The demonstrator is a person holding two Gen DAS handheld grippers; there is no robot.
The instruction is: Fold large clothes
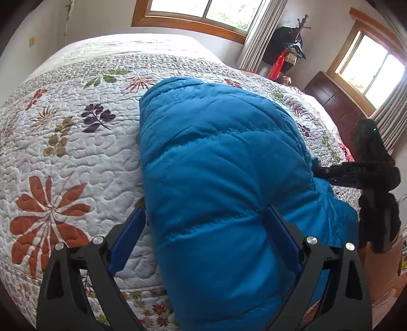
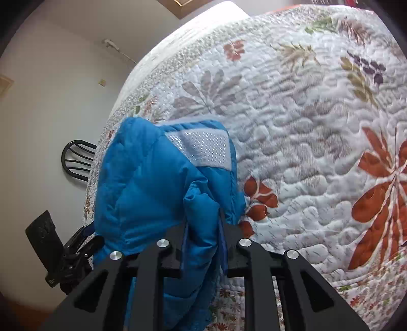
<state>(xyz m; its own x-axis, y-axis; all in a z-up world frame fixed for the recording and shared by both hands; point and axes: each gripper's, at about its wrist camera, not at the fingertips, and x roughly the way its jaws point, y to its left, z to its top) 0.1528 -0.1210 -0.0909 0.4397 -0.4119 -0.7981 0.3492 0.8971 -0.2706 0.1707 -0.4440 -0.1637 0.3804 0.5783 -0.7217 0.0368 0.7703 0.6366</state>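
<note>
The puffy blue quilted jacket lay bundled on the white floral quilted bedspread. Right gripper was pinching a jacket fold; left gripper sat wide, straddling the bundle.

A floral quilt with orange flowers and purple leaves covers the bed. Behind it a wood-framed window lets in bright daylight, with pale curtains hanging at its right. A second window sits above a dark wooden dresser. A black chair stands by the white wall beside the bed.
</note>
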